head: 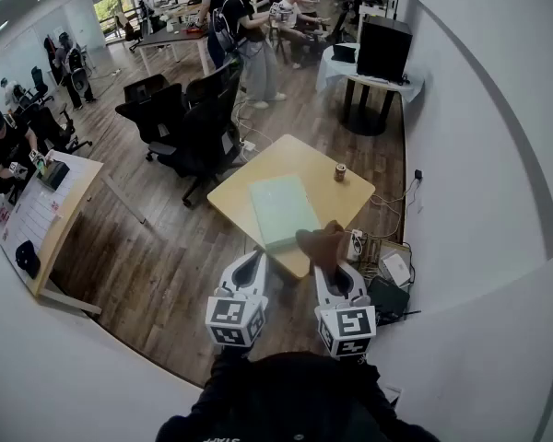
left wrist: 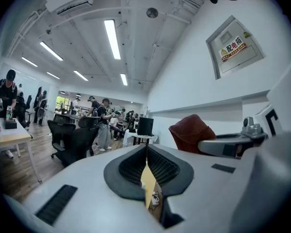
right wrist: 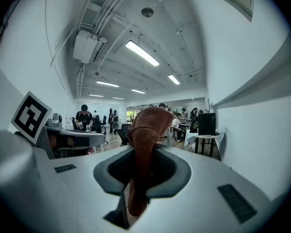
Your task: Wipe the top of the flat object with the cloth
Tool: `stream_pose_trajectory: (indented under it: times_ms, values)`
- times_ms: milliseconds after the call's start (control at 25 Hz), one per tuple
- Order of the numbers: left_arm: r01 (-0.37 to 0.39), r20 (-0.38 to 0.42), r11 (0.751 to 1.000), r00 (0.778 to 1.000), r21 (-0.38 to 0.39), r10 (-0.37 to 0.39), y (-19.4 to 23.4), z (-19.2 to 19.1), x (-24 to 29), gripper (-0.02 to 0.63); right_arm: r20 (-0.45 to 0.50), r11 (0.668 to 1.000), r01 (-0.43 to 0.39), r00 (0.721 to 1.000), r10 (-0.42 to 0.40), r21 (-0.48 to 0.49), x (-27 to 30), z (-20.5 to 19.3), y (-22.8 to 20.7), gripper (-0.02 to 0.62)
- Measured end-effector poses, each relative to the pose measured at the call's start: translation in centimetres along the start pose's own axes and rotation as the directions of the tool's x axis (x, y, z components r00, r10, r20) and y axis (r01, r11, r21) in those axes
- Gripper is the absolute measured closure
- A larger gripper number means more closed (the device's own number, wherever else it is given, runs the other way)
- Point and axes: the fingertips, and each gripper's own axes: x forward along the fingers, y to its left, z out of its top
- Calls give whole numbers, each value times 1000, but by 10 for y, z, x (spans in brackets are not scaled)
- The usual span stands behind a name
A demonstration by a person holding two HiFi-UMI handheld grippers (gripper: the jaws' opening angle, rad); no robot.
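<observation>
A pale green flat object [head: 281, 210] lies on a small wooden table [head: 306, 166]. My right gripper [head: 334, 267] is shut on a brown cloth [head: 322, 244], held near the table's front edge, just right of the flat object's near corner. In the right gripper view the cloth [right wrist: 144, 152] bulges out between the jaws. My left gripper [head: 250, 270] hangs shut and empty in front of the table, left of the right one. In the left gripper view the jaws meet with nothing between them, and the cloth [left wrist: 192, 132] shows to the right.
A small can [head: 340, 172] stands on the table's far right. Black office chairs [head: 180, 118] crowd the table's left. A white wall runs along the right, with bags and boxes [head: 387, 279] on the floor beside it. People stand and sit at desks farther back.
</observation>
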Motion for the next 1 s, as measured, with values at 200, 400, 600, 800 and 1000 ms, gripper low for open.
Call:
stream_pose_trajectory:
  times_ms: [200,400,600,800,1000]
  values:
    - [12,-5,1000,1000,6,-12,15,-9,-3,566,-3,1000,20,1000,-20,5,6,-1,5,517]
    - [5,-27,1000,1000,-7,-5,29,-20,-15,566,-17,997,40,999,-39,64,8,-13,7,514]
    - [-9,-75,999,997,-35,7,45,-50,-29,566,-39,995,51,998,-48,90,9,-32,12,512]
    - [-33,-131,997,991,-76,22,65,-78,-34,566,-120,993,46,992,-33,111,24,-60,25,512]
    - [-49,-153,994,988,-98,33,85,-89,-14,566,-163,994,22,987,-4,111,56,-73,25,512]
